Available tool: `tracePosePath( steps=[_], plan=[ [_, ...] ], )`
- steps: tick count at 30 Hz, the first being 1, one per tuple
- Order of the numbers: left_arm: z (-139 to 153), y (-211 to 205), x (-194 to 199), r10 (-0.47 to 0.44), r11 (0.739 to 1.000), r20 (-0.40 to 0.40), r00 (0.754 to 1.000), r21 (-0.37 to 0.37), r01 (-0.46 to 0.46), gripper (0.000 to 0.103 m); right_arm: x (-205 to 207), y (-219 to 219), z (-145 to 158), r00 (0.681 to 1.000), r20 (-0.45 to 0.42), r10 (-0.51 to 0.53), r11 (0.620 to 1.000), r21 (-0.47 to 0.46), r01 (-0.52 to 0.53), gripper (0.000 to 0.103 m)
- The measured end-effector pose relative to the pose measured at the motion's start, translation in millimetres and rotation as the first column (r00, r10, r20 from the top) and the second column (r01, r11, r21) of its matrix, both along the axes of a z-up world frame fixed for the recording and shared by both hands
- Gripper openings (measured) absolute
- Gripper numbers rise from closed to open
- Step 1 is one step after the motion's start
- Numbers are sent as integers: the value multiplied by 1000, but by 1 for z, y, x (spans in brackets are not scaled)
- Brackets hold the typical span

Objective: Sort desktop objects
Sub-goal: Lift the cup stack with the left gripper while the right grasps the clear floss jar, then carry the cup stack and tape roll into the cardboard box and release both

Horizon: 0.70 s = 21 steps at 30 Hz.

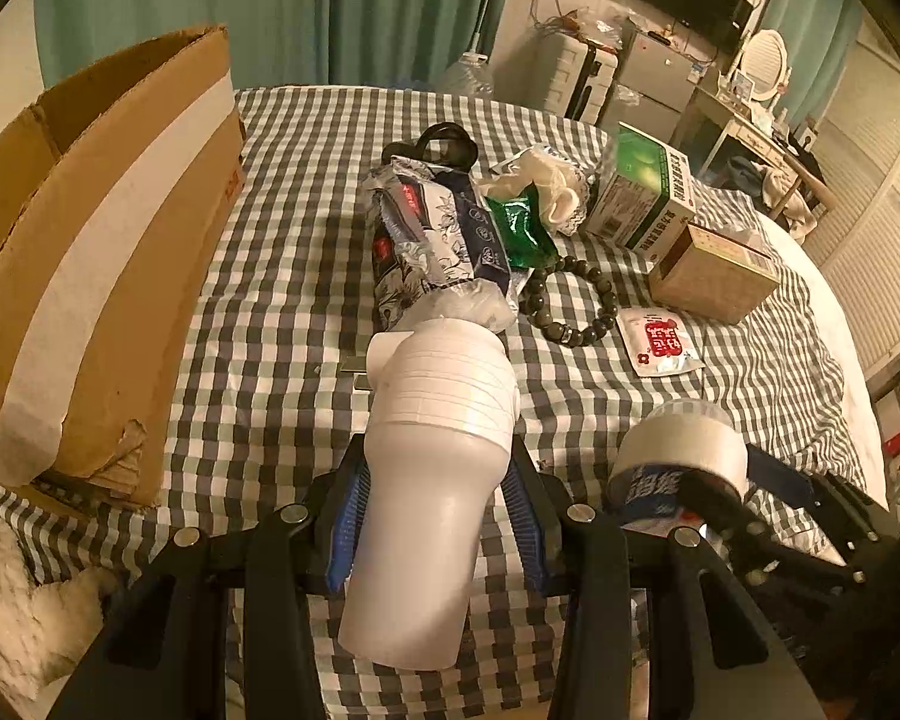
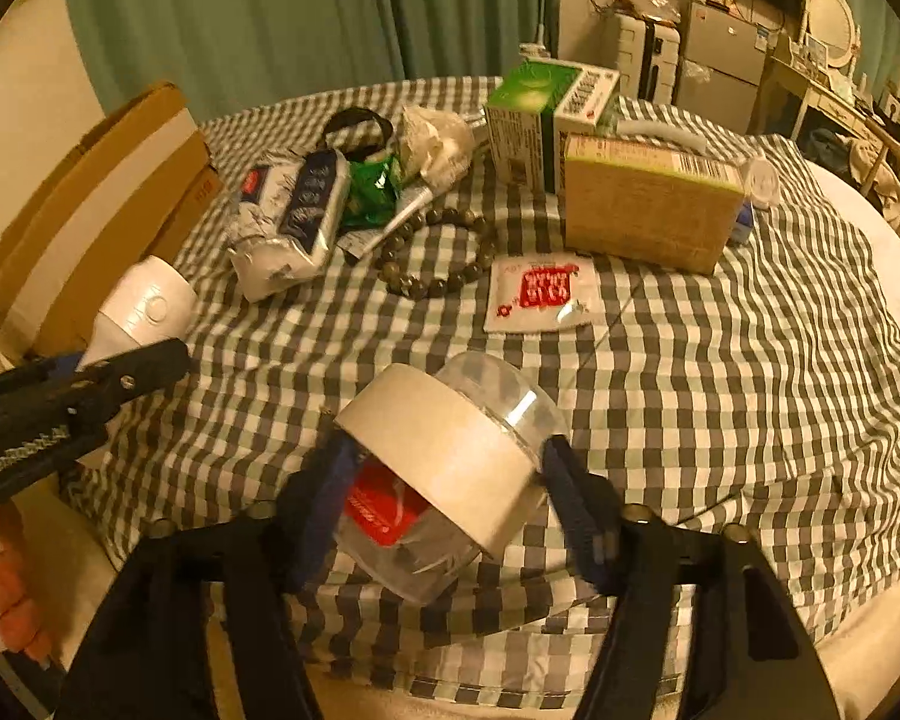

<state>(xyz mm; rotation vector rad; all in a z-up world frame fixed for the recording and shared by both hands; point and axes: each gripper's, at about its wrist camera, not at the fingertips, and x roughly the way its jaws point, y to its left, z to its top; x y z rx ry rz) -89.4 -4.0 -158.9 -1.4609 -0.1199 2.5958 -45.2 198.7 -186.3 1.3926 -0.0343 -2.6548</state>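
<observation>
The left tool (image 1: 435,516) pinched a white bottle (image 1: 432,480), and the right tool (image 2: 444,498) pinched a clear jar with a white lid (image 2: 450,462). Both were held above the checkered cloth (image 2: 720,396). Past the bottle lay a bead bracelet (image 1: 570,300). Left of the bottle stood a cardboard box (image 1: 102,252).

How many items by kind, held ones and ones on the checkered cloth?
Held containers: 2, white bottle in the left hand-held gripper, clear jar in the right hand-held gripper
Cartons: 2, green box, tan box
Soft packs: 3, patterned pack, green packet, red-and-white sachet
Bead bracelet: 1
Crumpled plastic bag: 1
Black loop: 1
Cardboard box: 1
Total: 11
</observation>
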Motion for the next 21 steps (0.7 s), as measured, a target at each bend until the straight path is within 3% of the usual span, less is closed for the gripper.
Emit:
tracePosePath(
  steps=[3, 4, 10, 14, 21],
  plan=[
    [-2, 0, 0, 3, 1000, 6, 1000, -1, -3, 43, -2, 3, 8, 1000, -20, -10, 1000, -16, 10, 32],
    [-2, 0, 0, 2, 1000, 7, 1000, -2, -2, 43, -3, 4, 8, 1000, -18, -10, 1000, -30, 9, 30],
    [-3, -1, -1, 7, 1000, 9, 1000, 0, -7, 43, -3, 11, 19, 998, -46, -49, 995, -84, 45, 29],
    [-3, 0, -2, 7, 1000, 12, 1000, -2, -7, 43, -5, 21, 32, 995, -64, -71, 976, -212, 56, 29],
    [-2, -1, -2, 11, 1000, 9, 1000, -1, -11, 43, -3, 22, 53, 991, -108, -83, 967, -249, 53, 29]
  ],
)
